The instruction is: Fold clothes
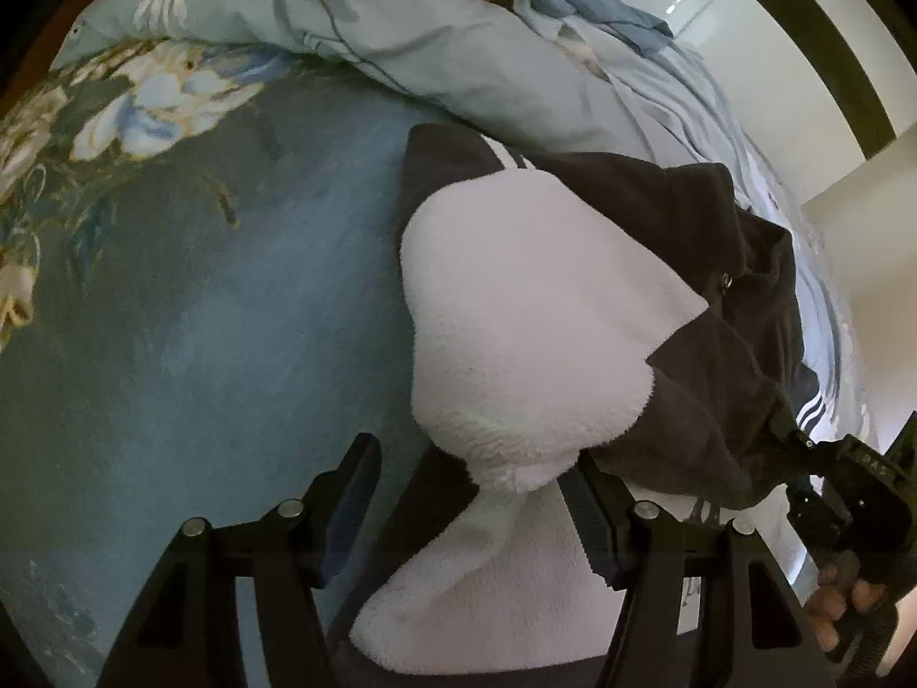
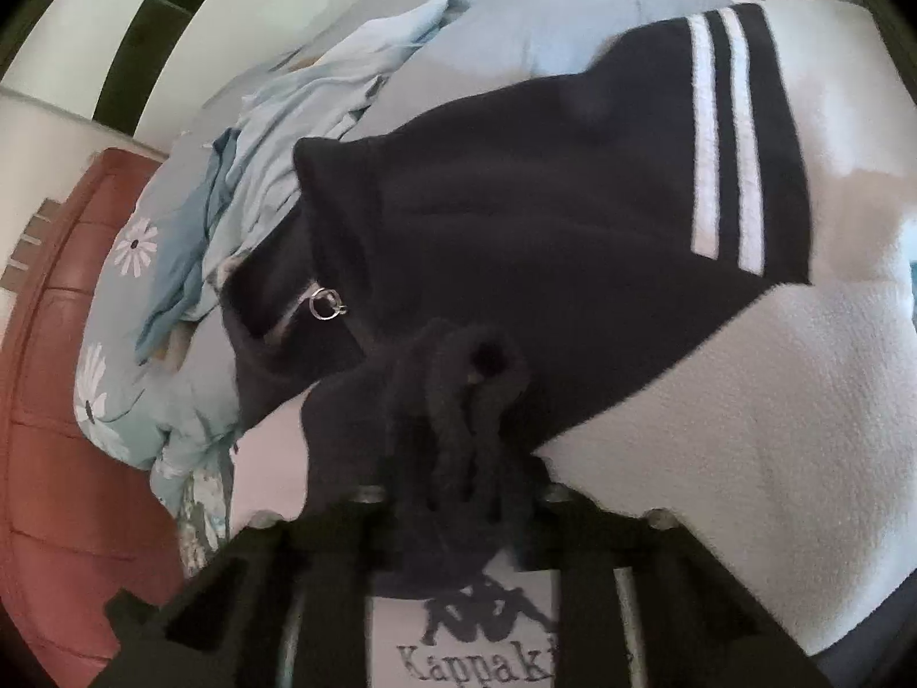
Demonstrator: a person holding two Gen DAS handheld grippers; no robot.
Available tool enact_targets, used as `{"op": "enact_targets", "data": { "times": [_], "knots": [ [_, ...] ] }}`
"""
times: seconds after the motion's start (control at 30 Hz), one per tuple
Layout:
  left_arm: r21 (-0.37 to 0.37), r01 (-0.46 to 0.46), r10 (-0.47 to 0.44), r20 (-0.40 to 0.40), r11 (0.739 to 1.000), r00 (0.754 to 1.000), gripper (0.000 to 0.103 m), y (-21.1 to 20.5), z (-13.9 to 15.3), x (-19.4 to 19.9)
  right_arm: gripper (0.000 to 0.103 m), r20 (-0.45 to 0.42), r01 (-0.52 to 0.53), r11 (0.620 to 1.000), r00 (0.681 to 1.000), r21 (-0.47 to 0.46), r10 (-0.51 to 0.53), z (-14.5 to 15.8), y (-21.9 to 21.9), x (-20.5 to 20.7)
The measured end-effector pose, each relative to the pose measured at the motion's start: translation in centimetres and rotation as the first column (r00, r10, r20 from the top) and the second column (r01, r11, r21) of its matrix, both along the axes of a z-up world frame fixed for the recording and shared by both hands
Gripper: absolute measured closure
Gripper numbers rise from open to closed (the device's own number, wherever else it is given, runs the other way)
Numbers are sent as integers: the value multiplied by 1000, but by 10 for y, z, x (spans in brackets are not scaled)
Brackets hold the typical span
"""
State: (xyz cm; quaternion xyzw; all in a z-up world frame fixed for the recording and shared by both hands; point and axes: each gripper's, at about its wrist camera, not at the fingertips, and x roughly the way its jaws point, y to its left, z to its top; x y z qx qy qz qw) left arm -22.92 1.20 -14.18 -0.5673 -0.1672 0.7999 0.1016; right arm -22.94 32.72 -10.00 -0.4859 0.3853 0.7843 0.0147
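White fleece bunches right between the fingers of my left gripper, which stand wide apart with the cloth draped over the gap rather than pinched. It belongs to a black-and-white jacket, lifted off the bed, with two white stripes on a dark sleeve and a metal zipper ring near the collar. My right gripper has a thick wad of the dark fleece bunched between its fingers, and a white label with dark lettering sits just below that wad; the cloth hides the finger tips, so I cannot tell how tightly they close. Beneath the jacket lies the bedsheet, deep blue with large pale flowers toward its far edge. Behind the jacket a light blue quilt with daisies is rumpled in a heap. Beyond the quilt are a reddish padded headboard and white walls with a dark frame.
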Motion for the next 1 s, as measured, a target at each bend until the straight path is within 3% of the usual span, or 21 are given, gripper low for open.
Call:
{"op": "enact_targets", "data": {
  "times": [0.1, 0.23, 0.3, 0.37, 0.4, 0.5, 0.6, 0.73, 1.0],
  "knots": [
    [-1, 2, -2, -1, 1000, 1000, 36, -2, -2, -1, 86, -62, -47, 999, 997, -14, 46, 25, -3, -9],
    [7, -3, 3, -19, 1000, 1000, 36, 0, 0, -6, 86, -244, -111, 994, 964, -14, 105, 89, -3, -20],
    [-2, -23, 23, -39, 1000, 999, 35, 2, 5, -10, 86, -313, -130, 990, 940, 48, 138, 114, -3, -19],
    [-62, -82, 79, -50, 995, 996, 35, -2, 8, -12, 86, -371, -140, 983, 912, 123, 176, 136, -2, -16],
    [-68, -123, 120, -41, 990, 992, 36, -10, 7, -13, 86, -366, -133, 982, 914, 137, 175, 134, 3, -15],
    [19, -202, 202, -4, 979, 979, 34, -31, 0, -7, 86, -273, -85, 988, 955, 131, 119, 96, 33, -12],
    [1, -184, 184, 15, 983, 983, 34, -32, -8, -3, 86, -137, -16, 995, 990, 96, 29, 41, 65, -6],
    [-57, -121, 120, -10, 991, 993, 34, -22, -6, -1, 86, -38, 34, 999, 999, 41, -32, -2, 89, 3],
    [-54, -99, 100, 10, 994, 995, 34, -33, -2, 5, 86, 4, 19, 996, 1000, 84, -19, -21, 85, -4]
  ]
}}
